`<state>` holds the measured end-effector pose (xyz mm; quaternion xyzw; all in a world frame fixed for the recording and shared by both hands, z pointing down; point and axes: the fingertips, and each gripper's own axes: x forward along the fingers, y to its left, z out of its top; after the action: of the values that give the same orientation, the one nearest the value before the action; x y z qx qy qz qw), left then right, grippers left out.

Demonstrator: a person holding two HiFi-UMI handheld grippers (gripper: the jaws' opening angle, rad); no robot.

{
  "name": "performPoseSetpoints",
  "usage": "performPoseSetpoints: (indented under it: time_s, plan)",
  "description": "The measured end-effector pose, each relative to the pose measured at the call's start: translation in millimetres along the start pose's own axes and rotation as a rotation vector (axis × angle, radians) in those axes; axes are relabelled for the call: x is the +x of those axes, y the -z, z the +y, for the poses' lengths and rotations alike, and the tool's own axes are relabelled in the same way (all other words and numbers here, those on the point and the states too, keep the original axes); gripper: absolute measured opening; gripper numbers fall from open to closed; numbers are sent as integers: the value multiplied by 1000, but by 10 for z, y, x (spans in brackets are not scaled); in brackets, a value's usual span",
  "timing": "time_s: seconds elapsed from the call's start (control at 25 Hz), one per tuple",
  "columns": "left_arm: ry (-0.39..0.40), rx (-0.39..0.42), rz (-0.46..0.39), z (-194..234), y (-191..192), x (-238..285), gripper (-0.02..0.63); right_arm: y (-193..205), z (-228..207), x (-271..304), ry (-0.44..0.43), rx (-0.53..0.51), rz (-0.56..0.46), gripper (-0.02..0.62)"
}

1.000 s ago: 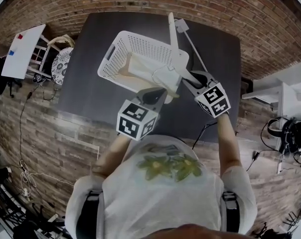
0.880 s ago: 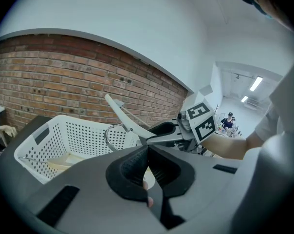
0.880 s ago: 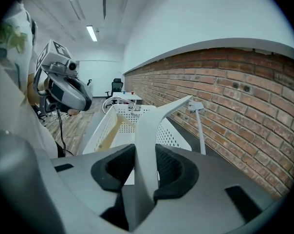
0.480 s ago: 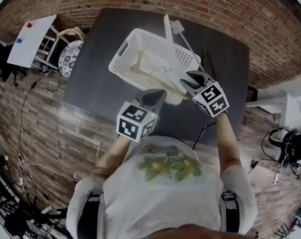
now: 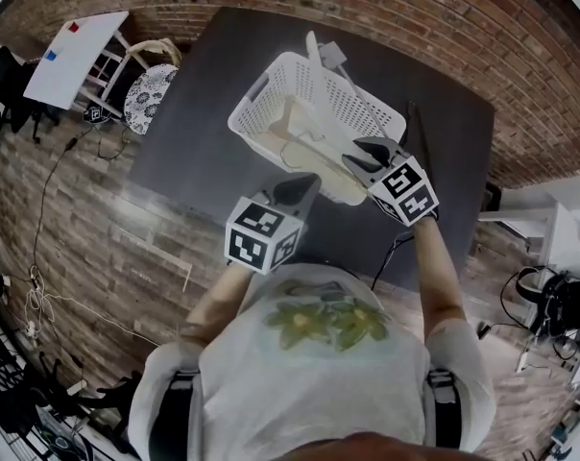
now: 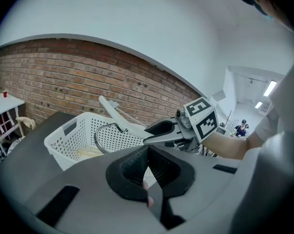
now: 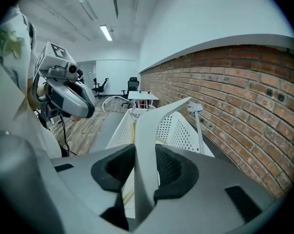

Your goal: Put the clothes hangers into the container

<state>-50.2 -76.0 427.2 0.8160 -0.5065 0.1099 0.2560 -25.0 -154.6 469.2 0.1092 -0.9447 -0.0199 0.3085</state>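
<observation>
A white perforated basket [image 5: 271,113] stands on the dark table [image 5: 189,133]. My right gripper [image 5: 359,154] is shut on a white plastic hanger [image 5: 319,70], gripping one arm of it at the basket's near right rim. The hanger rises between the pads in the right gripper view [image 7: 143,130]. Its metal hook [image 6: 101,135] curves over the basket [image 6: 64,135]. A cream hanger [image 5: 300,140] lies inside. My left gripper [image 5: 302,184] hovers just in front of the basket, shut [image 6: 148,162], with nothing in it.
A brick wall runs behind the table. At far left stand a white side table [image 5: 74,56] and a round patterned stool [image 5: 151,99]. A dark narrow object [image 5: 412,128] lies on the table right of the basket. A cable [image 5: 391,253] hangs off the near edge.
Both grippers have moved across the table with the hanger. The hanger, earlier along the basket's right rim, now sits further over the basket's inside. The grip looks unchanged.
</observation>
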Motion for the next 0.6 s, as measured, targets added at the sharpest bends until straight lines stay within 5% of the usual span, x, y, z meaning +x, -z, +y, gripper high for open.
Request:
performPoseSetpoints:
  time_s: [0.6]
  plan:
    - [-60, -42, -21, 242, 54, -174, 29, -69, 202, 340, -85, -18, 85, 144]
